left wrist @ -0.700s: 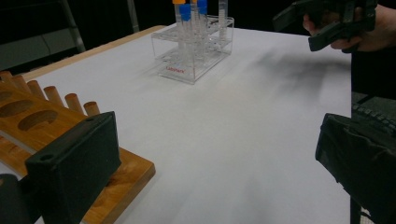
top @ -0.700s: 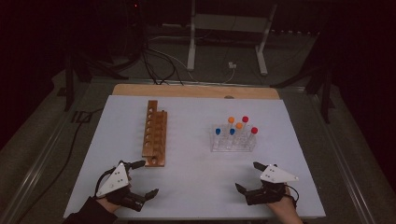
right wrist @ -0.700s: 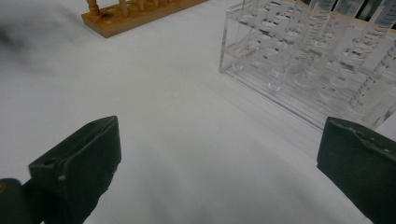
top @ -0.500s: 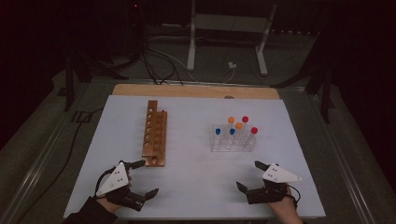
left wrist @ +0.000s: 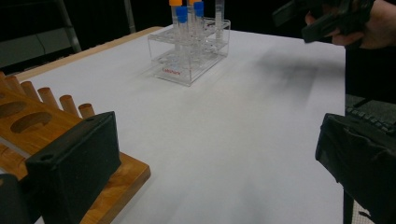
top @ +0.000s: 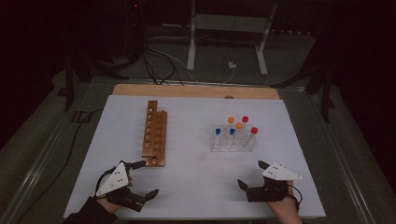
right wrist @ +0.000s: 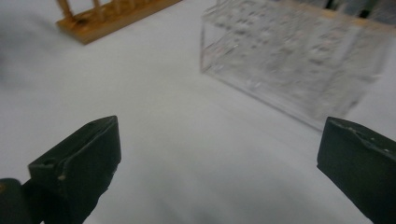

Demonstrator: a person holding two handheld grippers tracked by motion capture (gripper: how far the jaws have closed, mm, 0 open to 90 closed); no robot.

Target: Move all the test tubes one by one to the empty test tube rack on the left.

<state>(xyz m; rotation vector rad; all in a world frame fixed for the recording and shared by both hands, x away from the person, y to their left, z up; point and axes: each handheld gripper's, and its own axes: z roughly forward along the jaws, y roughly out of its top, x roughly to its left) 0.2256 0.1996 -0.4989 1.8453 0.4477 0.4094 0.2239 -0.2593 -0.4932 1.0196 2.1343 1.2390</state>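
Tools rest low on the white tabletop (top: 191, 172), both spread wide and empty: left tool (top: 142, 178) just beside the brown wooden tube rack (top: 154, 133), right tool (top: 252, 174) near the clear plastic rack (top: 232, 143) of colour-capped tubes.

Through the left gripper view I see my left gripper (left wrist: 219, 158) with jaws wide apart over the white worktop (left wrist: 243, 121). The brown wooden peg rack (left wrist: 46, 126) sits beside one jaw; the clear plastic rack of blue- and orange-capped tubes (left wrist: 191, 46) stands well beyond.
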